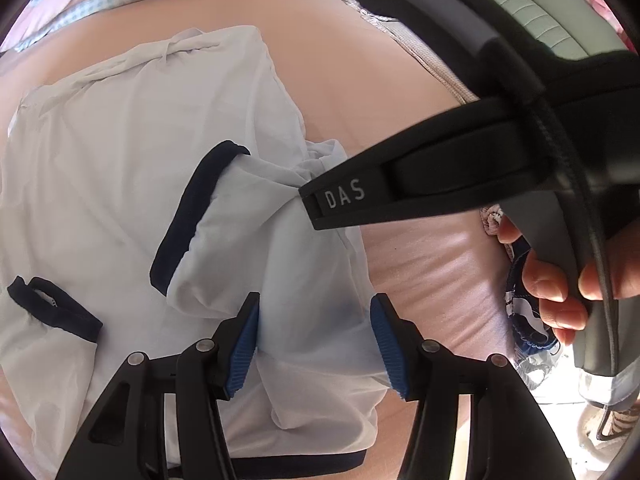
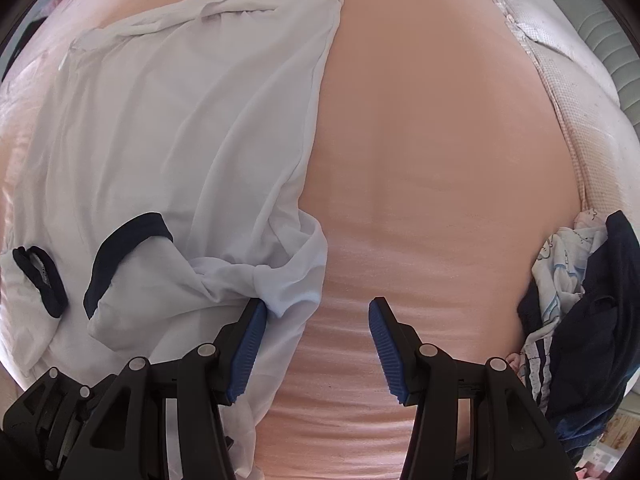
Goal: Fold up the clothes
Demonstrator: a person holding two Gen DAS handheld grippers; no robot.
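Soft even daylight, sharp focus, strong fisheye bending, dark corners

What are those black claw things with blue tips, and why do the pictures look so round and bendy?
They are hand-held grabbers, one in each of a person's hands. A tiny wide-eyed camera sits on each, which bends the picture. One picture looks along the left gripper, the other along the right gripper. A white shirt with dark blue trim lies on a pink sheet, waiting to be folded. More clothes are piled at the side. The left one's jaws are opening over the shirt; the right one's stand apart, gripping nothing.
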